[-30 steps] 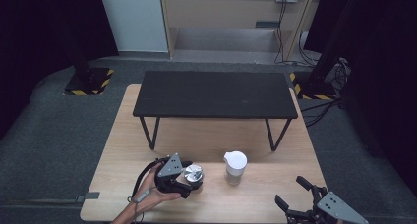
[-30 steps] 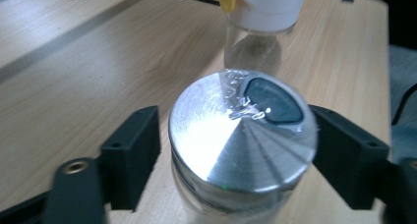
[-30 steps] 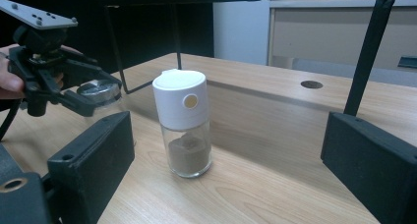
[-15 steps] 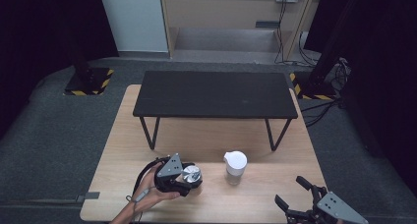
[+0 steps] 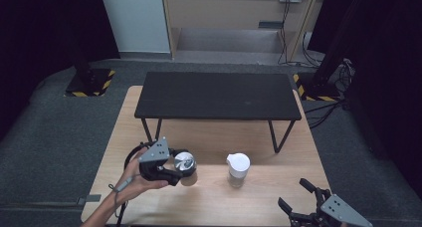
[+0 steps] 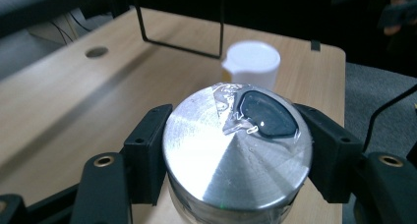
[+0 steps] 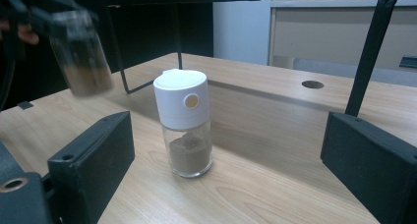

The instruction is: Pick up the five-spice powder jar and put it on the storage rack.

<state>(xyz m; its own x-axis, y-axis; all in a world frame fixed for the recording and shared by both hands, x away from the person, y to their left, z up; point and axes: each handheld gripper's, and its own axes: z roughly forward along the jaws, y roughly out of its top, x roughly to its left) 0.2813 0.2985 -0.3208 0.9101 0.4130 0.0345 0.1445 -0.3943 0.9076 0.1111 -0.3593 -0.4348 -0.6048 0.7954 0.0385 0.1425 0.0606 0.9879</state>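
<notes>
The left gripper (image 6: pixel 236 150) clamps a jar (image 6: pixel 237 155) with a shiny metal lid; a white-capped bottle (image 6: pixel 251 62) stands beyond on the wooden table (image 6: pixel 74 96).

Black grippers — left gripper (image 5: pixel 171 171), right gripper (image 5: pixel 298 202) — grey triangular plates, brass screw holes, black cable.

1. Silver-lidded jar (image 5: pixel 185 167): glass body, round brushed-metal lid with a dark oval window under clear film. Your left gripper (image 5: pixel 171 173) clamps it, tilted and lifted clear of the counter (image 5: pixel 209 137).
2. White-capped shaker (image 5: pixel 237 170): glass, brown powder at bottom, upright on your counter, just beside the jar.
</notes>
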